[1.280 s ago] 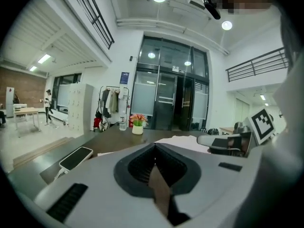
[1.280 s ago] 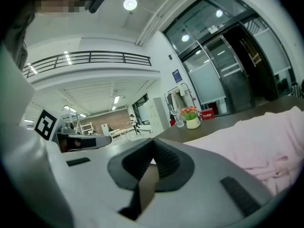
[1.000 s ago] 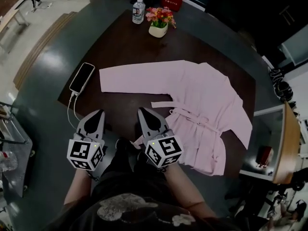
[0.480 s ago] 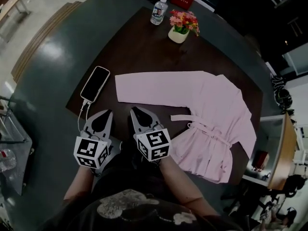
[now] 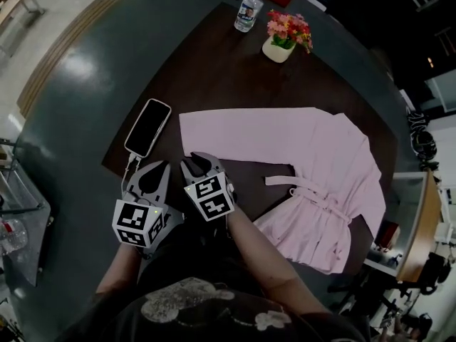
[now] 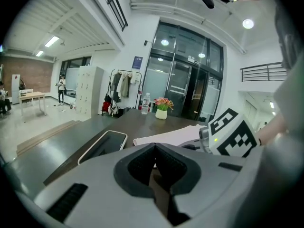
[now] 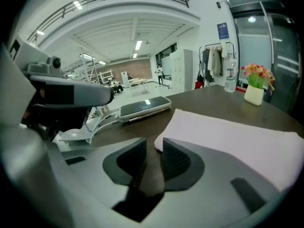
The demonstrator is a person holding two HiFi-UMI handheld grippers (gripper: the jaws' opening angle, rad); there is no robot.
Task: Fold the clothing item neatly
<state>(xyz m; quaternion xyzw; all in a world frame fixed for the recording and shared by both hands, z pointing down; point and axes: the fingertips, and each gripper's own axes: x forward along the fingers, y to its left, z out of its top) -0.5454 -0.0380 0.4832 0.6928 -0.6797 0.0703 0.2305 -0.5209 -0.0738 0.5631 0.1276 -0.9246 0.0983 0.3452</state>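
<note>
At the bottom of the head view is the person's (image 5: 203, 312) dark top, with both forearms reaching up the frame. The left gripper (image 5: 158, 167) sits at lower left, over the near edge of the dark table (image 5: 214, 70). In its own view its jaws are pressed together with nothing between them. Just to its right, the right gripper (image 5: 195, 158) points up and slightly left. Its jaws have just been opening and now stand a little apart. In its own view only table surface shows between the pads. The near corner of the cuff (image 7: 164, 137) lies just beyond its tips, and whether they touch it I cannot tell.

A phone (image 5: 148, 127) lies flat above the left gripper. A white cable (image 5: 130, 168) runs from its lower end toward that gripper.

The pink robe (image 5: 335, 184) is spread flat across the middle and right of the table. One sleeve (image 5: 242, 130) stretches straight out to the left, ending just above the right gripper. The body slopes down to the lower right, its hem near the table's right edge. A thin belt (image 5: 303, 185) of the same pink crosses the waist, one end trailing left.

Well beyond, near the far edge at upper centre, stand flowers (image 5: 287, 30) in a pale pot. A bottle (image 5: 247, 11) stands just left of them.
</note>
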